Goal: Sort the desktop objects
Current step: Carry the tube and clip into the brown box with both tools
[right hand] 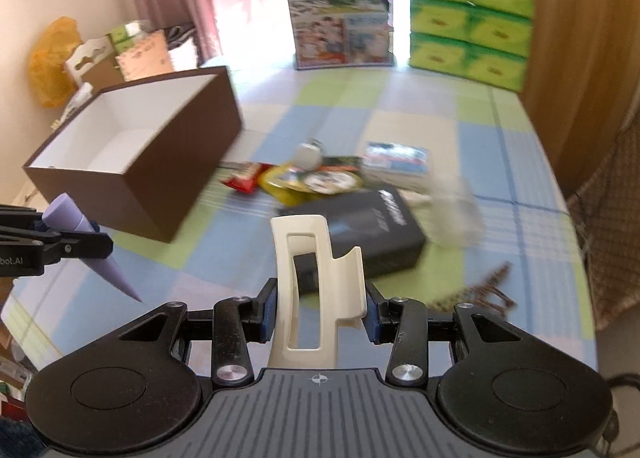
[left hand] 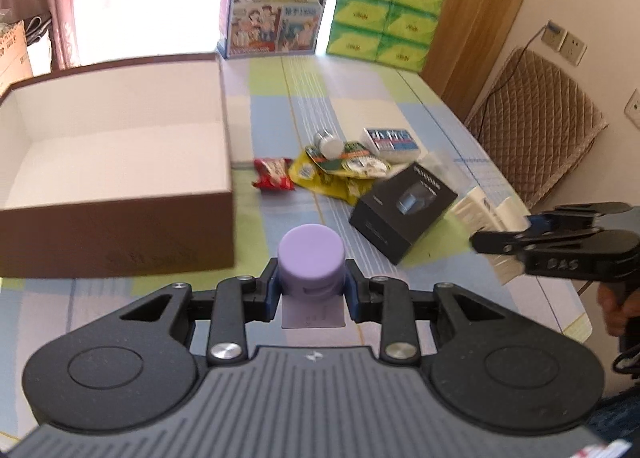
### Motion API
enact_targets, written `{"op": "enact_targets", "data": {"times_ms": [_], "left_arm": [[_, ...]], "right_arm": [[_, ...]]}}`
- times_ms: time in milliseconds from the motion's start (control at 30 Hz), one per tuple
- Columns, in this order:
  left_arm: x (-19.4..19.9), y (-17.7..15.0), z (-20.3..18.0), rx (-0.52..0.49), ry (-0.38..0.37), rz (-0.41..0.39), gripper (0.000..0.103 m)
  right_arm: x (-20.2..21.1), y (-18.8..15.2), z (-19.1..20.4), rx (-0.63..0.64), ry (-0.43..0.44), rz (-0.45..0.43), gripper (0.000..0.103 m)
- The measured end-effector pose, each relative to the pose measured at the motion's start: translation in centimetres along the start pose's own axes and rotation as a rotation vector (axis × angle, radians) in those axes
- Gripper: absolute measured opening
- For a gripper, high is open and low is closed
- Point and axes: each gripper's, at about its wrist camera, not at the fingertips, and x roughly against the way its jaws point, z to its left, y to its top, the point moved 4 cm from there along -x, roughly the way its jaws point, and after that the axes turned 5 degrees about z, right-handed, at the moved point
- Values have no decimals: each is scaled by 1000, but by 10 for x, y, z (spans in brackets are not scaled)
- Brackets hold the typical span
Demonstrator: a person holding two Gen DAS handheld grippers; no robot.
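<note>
While both hover above the checked tablecloth (left hand: 360,105), left gripper (left hand: 312,290) is clamped on a lilac cone-shaped plastic tube with round cap (left hand: 311,258), near the open brown cardboard box with white inside (left hand: 120,234). Right gripper (right hand: 320,312) grips a cream plastic hair claw clip (right hand: 308,258), above a black rectangular product box (right hand: 360,225); snack packets (left hand: 320,169) lie beyond.

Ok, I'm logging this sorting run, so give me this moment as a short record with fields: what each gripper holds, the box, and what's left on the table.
left gripper: shut on purple cone-shaped object
right gripper: shut on cream hair claw clip
brown box: open, white inside, nothing visible in it
table: checked cloth
left on table: black carton, red snack packet, yellow snack packet, small jar, blue-and-white pack
brown hair clip: on table near right gripper
image: motion-blurred
</note>
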Motion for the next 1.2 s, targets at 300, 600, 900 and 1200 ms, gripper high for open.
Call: {"op": "enact_targets", "data": {"times_ms": [300,600,900,1200], "left_arm": [[58,25,49,14,11,-120,27],[94,67,116,48,92,-243,27],[64,93,197,115,175,-168,27],[-6,76,247,116,210,84,27]], "right_arm": [[-13,42,69,83,97,-62,39],[-25,109,147,199,200,-187,39],[-66,156,197,248,222,-213,39],[-136,160,215,260,212,-96,39]]}}
